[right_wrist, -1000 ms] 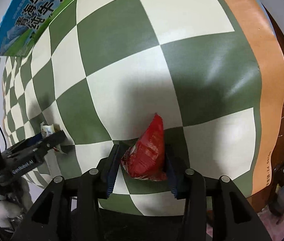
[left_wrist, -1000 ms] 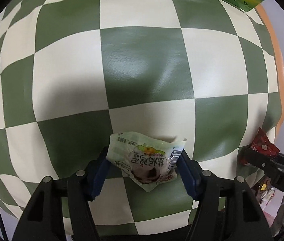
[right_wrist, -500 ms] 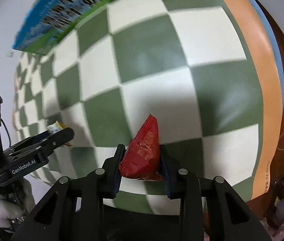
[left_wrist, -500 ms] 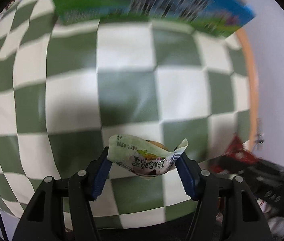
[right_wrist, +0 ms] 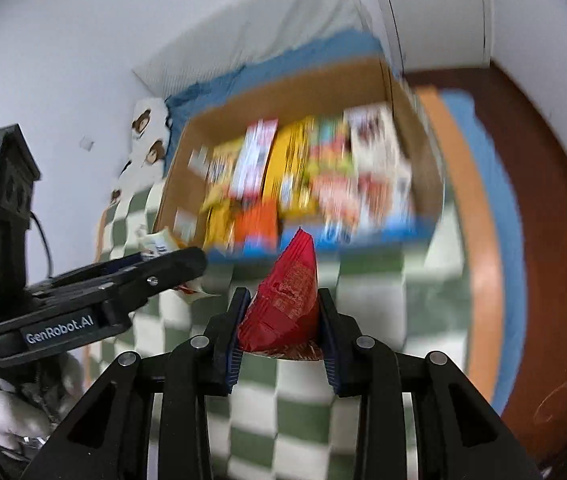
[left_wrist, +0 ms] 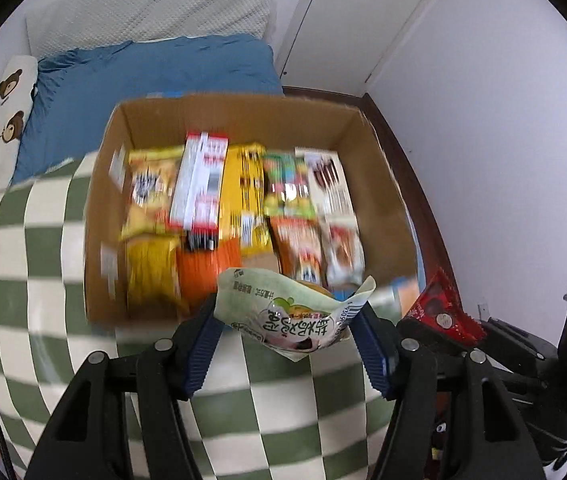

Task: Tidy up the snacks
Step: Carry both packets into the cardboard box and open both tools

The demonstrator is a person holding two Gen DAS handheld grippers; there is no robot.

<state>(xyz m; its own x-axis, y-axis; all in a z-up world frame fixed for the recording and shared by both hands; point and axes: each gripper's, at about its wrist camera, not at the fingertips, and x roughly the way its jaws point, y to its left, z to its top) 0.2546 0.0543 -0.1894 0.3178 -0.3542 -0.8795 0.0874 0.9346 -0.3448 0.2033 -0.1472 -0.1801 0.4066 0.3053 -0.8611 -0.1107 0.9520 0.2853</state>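
I see my left gripper [left_wrist: 289,336] with jaws clenched on a pale green snack packet [left_wrist: 291,312] and my right gripper [right_wrist: 281,336] gripping a red snack packet [right_wrist: 283,304], both raised above the checkered surface [left_wrist: 35,232] before the snack-filled cardboard box [left_wrist: 379,184].

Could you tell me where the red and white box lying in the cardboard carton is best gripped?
Grip the red and white box across its long narrow sides, coming from above: it lies on top of the packed snacks in the cardboard carton, so only its upper part is free.
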